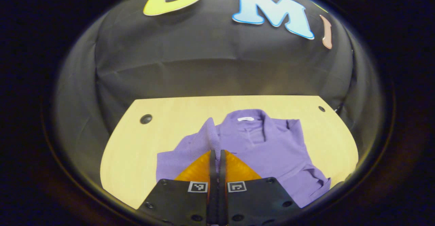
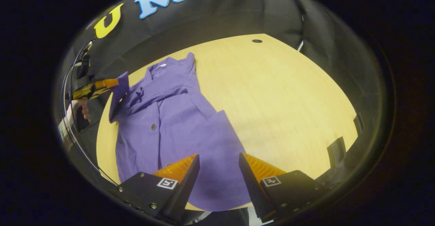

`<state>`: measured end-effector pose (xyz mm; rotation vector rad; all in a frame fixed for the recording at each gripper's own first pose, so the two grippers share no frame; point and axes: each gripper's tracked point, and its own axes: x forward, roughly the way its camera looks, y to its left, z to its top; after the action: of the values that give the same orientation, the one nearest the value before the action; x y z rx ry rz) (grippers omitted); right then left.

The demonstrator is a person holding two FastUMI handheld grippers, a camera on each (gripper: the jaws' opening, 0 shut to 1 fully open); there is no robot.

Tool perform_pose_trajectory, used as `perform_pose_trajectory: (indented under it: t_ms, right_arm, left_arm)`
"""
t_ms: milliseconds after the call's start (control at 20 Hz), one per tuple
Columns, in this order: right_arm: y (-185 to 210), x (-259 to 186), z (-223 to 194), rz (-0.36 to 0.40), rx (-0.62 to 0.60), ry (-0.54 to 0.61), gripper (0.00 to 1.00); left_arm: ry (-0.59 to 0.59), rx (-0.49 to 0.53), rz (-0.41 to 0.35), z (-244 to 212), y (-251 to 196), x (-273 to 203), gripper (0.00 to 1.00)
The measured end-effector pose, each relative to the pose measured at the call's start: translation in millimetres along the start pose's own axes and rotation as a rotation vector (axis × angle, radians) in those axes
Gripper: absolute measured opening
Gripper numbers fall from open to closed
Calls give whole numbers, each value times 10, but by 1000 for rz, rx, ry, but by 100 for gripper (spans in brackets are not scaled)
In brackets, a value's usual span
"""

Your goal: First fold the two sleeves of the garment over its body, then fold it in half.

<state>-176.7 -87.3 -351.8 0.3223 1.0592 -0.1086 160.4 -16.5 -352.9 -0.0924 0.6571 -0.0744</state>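
Left gripper view: left claw (image 1: 217, 158) clenched on 1 sleeve (image 1: 209, 134) of the shirt (image 1: 272, 151) spread on the bench (image 1: 142, 141); right claw (image 2: 219, 161) released over the hem. Step 1 looks underway: next, lay this sleeve across the body.

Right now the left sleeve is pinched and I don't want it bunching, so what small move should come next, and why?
Probably carry the left gripper across and lay the sleeve onto the shirt's body before letting go. Its fingers look closed on the sleeve, which is lifted off the table, not yet folded. The right gripper hovers open over the hem.
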Motion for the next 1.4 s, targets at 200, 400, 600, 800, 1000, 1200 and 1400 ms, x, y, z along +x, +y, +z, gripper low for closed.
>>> perform_pose_trajectory:
  t_ms: [200,400,600,800,1000,1200,1400]
  right_arm:
    - [-85,-23,-5,-6,22,-4,75]
    - [-119,-33,-24,1,35,-4,75]
    - [-153,-40,-76,7,25,8,75]
    - [-214,-58,-100,12,18,16,75]
    - [-280,-43,-91,15,18,26,75]
    - [-311,-22,-38,22,15,29,75]
    - [-286,29,-14,34,-5,40,71]
  left_arm:
    - [10,60,-90,7,-715,177,7]
    - [26,108,-170,-48,-1320,262,7]
    - [68,131,-201,-220,-1692,427,7]
    - [124,135,-166,-440,-1792,637,7]
    - [181,138,-140,-630,-1799,768,7]
    - [210,89,-170,-713,-1844,782,22]
    - [204,81,-172,-673,-1811,735,84]
